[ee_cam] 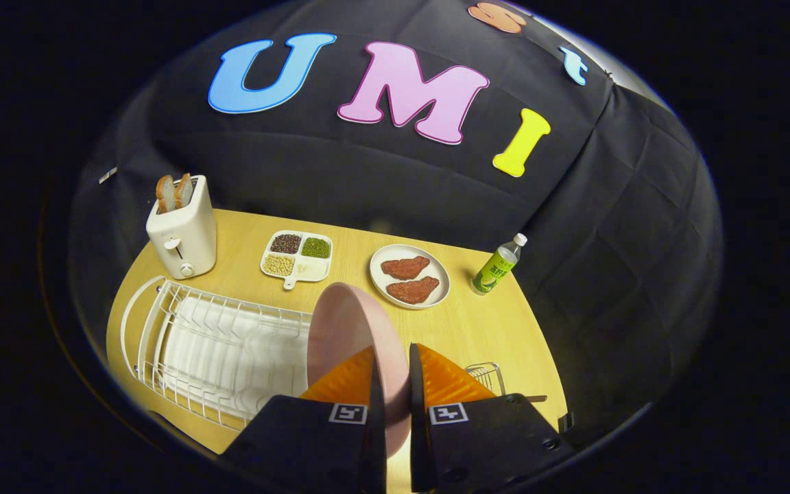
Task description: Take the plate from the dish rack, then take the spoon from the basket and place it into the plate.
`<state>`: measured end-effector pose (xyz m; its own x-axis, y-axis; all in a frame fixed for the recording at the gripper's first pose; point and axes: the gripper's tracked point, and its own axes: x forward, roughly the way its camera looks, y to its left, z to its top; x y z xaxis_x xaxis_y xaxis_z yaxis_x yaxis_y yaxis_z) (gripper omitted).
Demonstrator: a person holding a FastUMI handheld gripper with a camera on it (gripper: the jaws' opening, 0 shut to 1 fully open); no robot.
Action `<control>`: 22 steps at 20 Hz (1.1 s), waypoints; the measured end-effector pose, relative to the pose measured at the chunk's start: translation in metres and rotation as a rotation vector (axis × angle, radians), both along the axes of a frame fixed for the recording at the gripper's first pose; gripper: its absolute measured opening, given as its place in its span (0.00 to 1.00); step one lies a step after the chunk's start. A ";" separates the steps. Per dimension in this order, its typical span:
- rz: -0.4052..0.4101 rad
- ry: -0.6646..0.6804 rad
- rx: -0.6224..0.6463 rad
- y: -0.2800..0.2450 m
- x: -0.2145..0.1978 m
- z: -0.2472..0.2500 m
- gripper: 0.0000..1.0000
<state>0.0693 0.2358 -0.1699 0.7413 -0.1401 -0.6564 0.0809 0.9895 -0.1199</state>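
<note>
My gripper [393, 384] is shut on the rim of a pink plate [343, 329], which stands on edge between the two orange fingers [345, 379]. The plate hangs above the wooden table, just off the right end of the white wire dish rack [210, 350]. To the right of the fingers, a corner of a small wire basket [487, 376] peeks out, with a thin dark handle [535, 398] sticking out of it. Whether that handle is the spoon I cannot tell.
A white toaster [184, 233] with bread slices stands at the back left. Beyond the fingers lie a divided tray of beans [297, 255] and a white plate with two meat pieces [409, 276]. A green bottle [498, 266] stands at the back right.
</note>
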 end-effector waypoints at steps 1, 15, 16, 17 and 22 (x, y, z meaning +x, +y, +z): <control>0.010 -0.008 0.028 0.000 -0.004 0.005 0.18; 0.101 0.202 0.559 0.006 -0.160 -0.036 0.18; 0.099 0.221 0.578 0.007 -0.170 -0.043 0.18; 0.099 0.239 0.591 0.007 -0.180 -0.049 0.18; 0.107 0.328 0.634 0.016 -0.218 -0.090 0.18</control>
<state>-0.1486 0.2514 -0.2595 0.4800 0.4044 -0.7785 0.0378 0.8770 0.4789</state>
